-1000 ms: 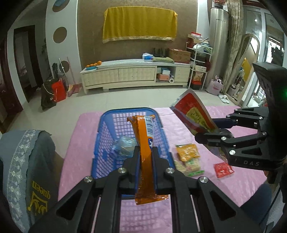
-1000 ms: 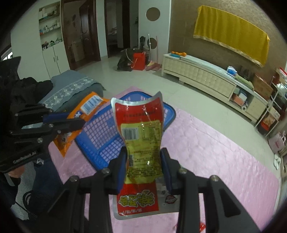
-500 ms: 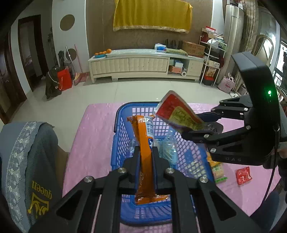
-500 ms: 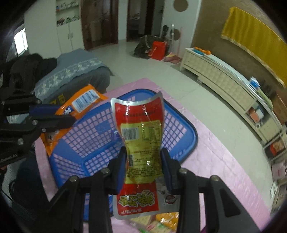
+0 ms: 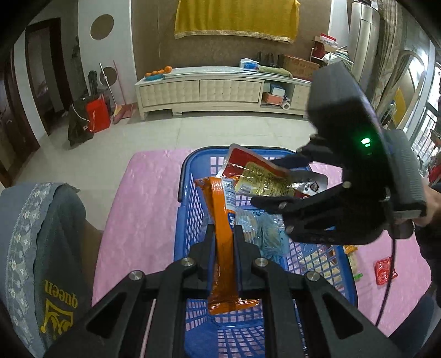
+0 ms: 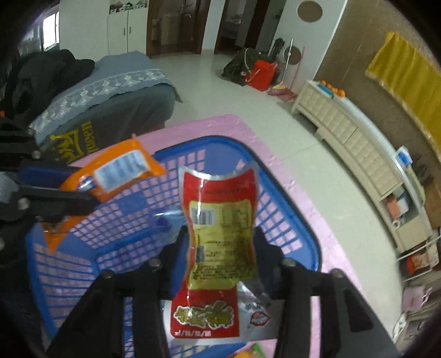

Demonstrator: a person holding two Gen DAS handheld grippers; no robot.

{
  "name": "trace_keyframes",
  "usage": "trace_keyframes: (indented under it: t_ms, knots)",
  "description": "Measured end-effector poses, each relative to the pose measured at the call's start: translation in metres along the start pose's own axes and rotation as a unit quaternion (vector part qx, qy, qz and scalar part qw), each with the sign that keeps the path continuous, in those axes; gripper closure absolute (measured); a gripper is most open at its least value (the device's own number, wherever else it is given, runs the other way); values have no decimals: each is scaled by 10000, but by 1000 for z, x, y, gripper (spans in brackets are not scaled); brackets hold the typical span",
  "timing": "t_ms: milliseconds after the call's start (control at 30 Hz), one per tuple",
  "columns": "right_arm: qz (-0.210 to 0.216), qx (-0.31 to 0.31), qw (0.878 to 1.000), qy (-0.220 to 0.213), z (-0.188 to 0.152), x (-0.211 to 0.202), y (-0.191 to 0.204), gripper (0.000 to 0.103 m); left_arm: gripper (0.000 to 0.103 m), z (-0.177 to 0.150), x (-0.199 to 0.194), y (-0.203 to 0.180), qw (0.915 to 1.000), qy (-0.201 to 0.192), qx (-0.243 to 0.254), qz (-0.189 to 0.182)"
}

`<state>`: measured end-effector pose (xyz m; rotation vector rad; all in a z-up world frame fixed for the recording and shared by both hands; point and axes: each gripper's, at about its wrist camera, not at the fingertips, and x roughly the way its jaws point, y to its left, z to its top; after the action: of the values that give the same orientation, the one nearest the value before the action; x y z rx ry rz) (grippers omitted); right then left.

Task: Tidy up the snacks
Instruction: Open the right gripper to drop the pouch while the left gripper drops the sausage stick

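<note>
Above a blue plastic lattice basket [image 5: 183,192] on a pink quilted table cover [image 5: 143,198]: left gripper [image 5: 224,236], jaws closed tight on a long orange foil snack packet [image 5: 222,234] with a white barcode label, held upright and edge-on over the basket's near half. Ahead and to the right of it, right gripper [image 6: 220,247], jaws pinched narrow on the middle of a red-and-yellow foil snack pouch [image 6: 220,234], printed back facing the camera, silver top edge curled, lower end hanging behind the fingers. Below both claws, inside the basket, clear wrapped snack packs [image 5: 264,228] lying on the mesh floor. Right of the basket, beyond the right gripper's black body, a small red sachet [image 5: 384,270] flat on the cover and a yellow-green packet [image 5: 351,253] just beside the basket wall. Left of the left gripper, a grey cloth [image 5: 41,247] with lace trim and gold lettering. Far ahead, a cream cabinet [image 5: 215,91] beneath a yellow drape [image 5: 237,18].
</note>
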<state>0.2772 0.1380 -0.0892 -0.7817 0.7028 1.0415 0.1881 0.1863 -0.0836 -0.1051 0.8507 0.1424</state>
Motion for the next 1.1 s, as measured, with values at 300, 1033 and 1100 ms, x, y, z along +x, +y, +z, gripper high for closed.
trace_keyframes:
  t_ms: [300,1033,1100]
  knots:
    - [-147,635,9978,-86,-17,-21,-12,14,92,-2,-7,-1,10000,9,-18,-66]
    - [-659,3222,9443,-117,-83,-103,-9,13,92,-22,-25,-37,9974,-9,115,-717]
    - [-688,3292,9417,-72,-88,-103,-7,13,92,-24,-20,-39,9968,61,96,-788]
